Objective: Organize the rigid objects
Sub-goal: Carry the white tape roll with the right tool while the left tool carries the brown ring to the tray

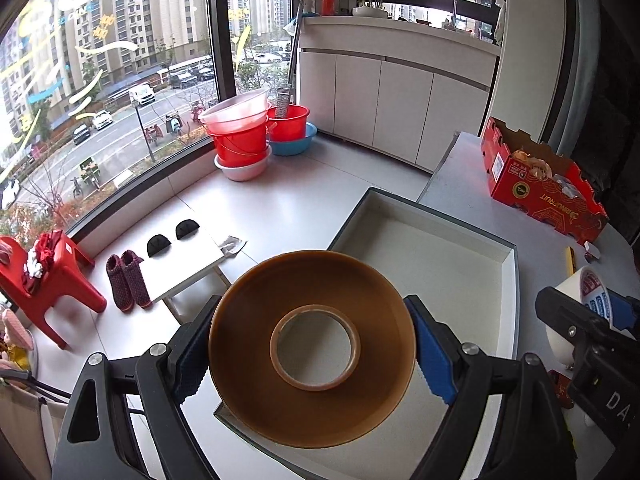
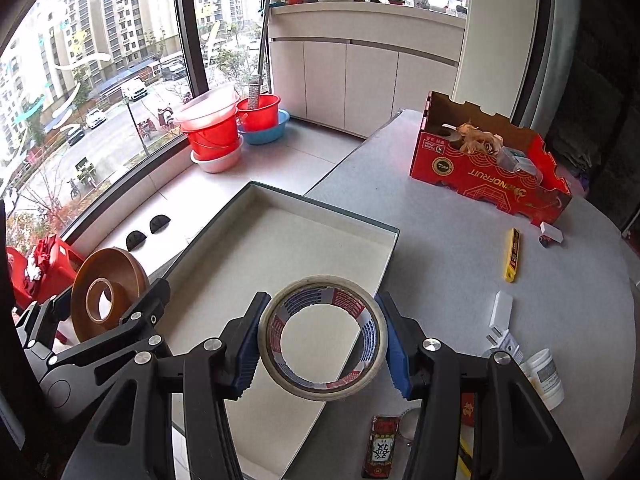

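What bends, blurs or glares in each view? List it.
Left wrist view: fisheye curves the window frame; daylight is soft; the big brown tape roll is sharp. Right wrist view: dark corners; the white tape roll with printed core is sharp, no glare.

the shallow tray lies bare inside; yellow knife and red carton crowd the table beside it.

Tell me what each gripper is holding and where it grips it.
The left gripper clamps the brown tape roll across its outer rim. The right gripper clamps the white tape roll the same way, by its outer edge.
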`<state>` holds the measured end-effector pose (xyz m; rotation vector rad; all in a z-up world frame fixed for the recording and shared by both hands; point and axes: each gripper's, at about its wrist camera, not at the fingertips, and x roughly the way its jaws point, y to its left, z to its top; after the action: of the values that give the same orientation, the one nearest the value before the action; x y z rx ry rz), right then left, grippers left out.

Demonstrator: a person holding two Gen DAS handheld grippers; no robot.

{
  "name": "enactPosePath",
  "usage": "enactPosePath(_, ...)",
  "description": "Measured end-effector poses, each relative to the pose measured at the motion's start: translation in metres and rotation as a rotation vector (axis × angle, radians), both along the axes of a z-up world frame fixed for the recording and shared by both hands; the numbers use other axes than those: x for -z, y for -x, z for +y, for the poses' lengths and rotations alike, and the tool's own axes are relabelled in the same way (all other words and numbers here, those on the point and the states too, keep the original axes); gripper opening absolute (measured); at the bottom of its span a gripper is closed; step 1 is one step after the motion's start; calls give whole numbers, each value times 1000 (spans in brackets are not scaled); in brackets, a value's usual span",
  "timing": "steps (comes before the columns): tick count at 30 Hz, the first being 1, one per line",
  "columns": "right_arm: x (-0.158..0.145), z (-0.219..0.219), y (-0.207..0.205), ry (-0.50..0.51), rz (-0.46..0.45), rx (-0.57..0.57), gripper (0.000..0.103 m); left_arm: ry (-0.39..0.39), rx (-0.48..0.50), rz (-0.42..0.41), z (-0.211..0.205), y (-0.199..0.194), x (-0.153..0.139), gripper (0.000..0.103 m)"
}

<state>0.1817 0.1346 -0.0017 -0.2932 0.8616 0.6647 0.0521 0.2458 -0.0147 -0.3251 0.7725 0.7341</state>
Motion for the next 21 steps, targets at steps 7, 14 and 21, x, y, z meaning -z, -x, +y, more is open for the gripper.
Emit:
enactPosePath(7, 8, 16, -18, 5, 21, -14, 54, 0, 4, 27, 5, -18, 8, 89)
enactPosePath(14, 22, 26, -38, 9, 58, -11, 54, 8, 3, 54, 11, -37, 20, 89)
enactPosePath(21, 40, 27, -59, 18, 95, 13, 54, 16, 16, 78, 11, -54, 32, 89)
